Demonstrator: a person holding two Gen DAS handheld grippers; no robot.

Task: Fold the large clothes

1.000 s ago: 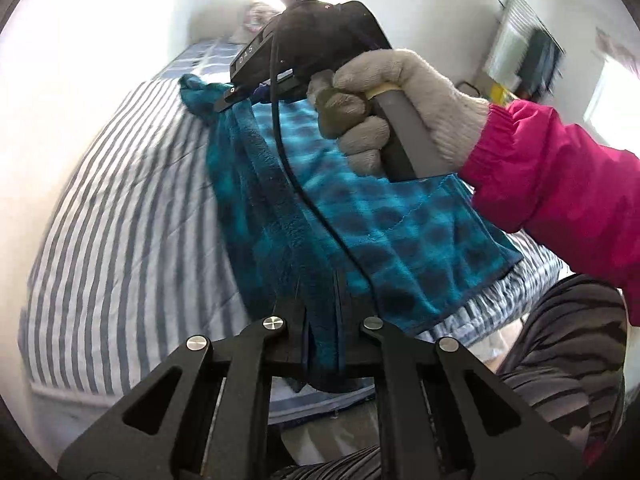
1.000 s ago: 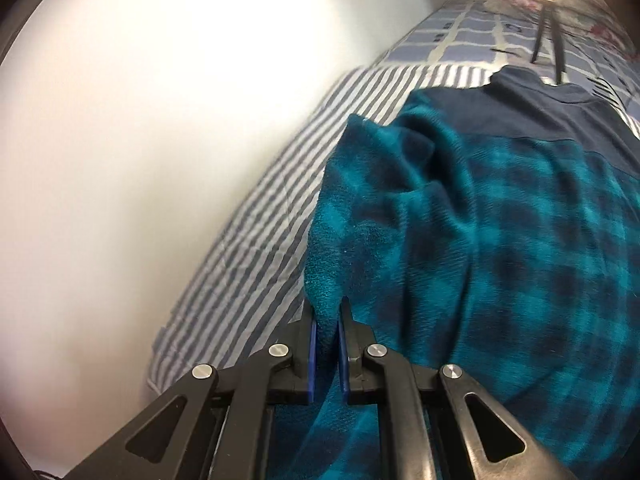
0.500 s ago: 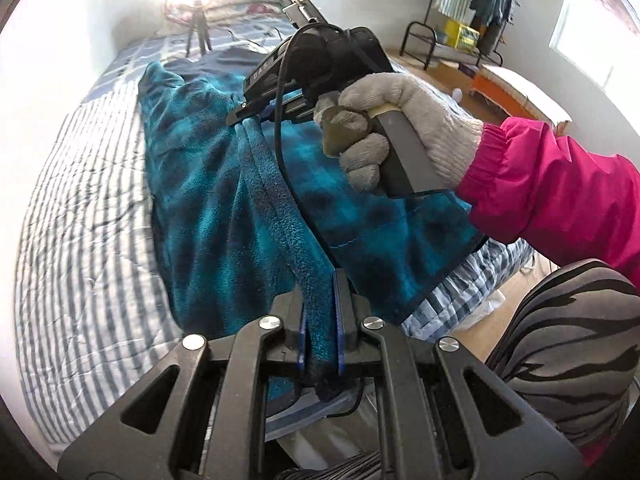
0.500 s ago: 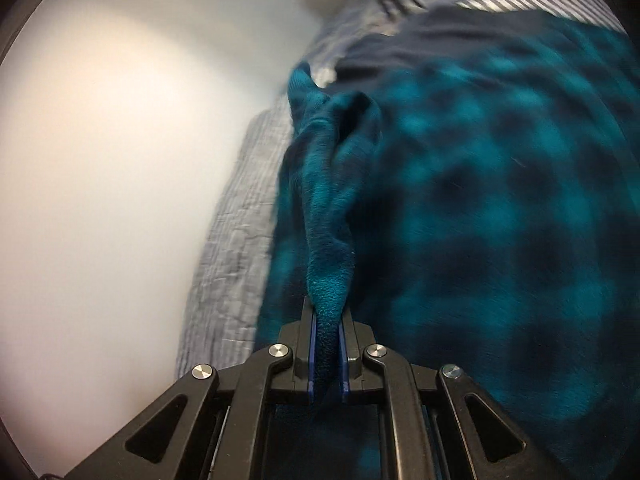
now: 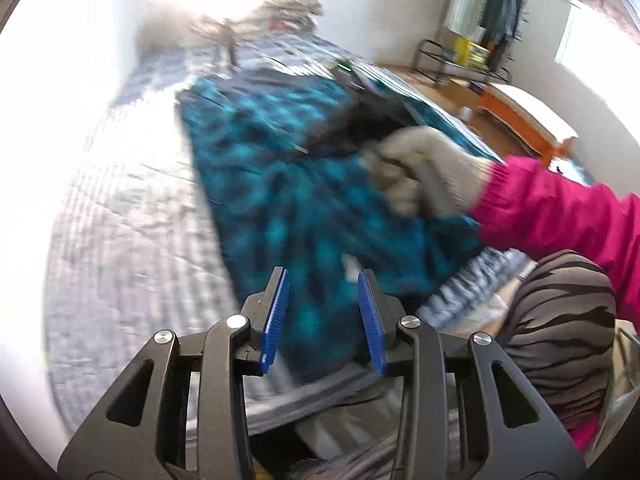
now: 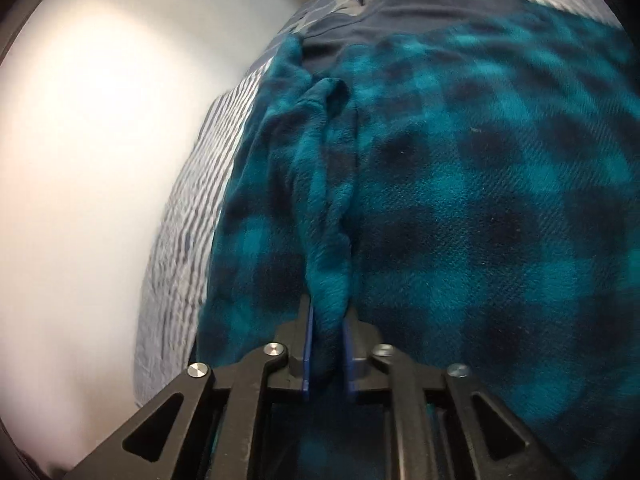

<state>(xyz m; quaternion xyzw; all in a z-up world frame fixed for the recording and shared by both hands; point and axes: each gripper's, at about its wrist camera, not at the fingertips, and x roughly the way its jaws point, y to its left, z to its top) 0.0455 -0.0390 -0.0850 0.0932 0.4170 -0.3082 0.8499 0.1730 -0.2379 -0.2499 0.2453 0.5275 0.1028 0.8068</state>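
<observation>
A teal and dark plaid fleece garment (image 5: 304, 200) lies on the striped bed (image 5: 132, 216), its side folded inward. My left gripper (image 5: 323, 284) is open and empty just above the garment's near hem. My right gripper (image 6: 327, 336) is shut on a bunched fold of the garment (image 6: 460, 220); it also shows in the left wrist view (image 5: 360, 120), held by a gloved hand over the cloth's right part. The garment's dark collar part (image 6: 380, 20) lies at the far end.
A white wall (image 6: 92, 160) runs along the bed's left side. A tripod (image 5: 228, 36) and pillows stand at the bed's far end. An orange bench (image 5: 524, 116) and a clothes rack (image 5: 480, 20) stand on the floor to the right. My striped-trousered leg (image 5: 560, 320) is at the bed's edge.
My left gripper has opened and let go of the hem. The lifted edge has come down onto the garment. My right gripper still grips its fold.
</observation>
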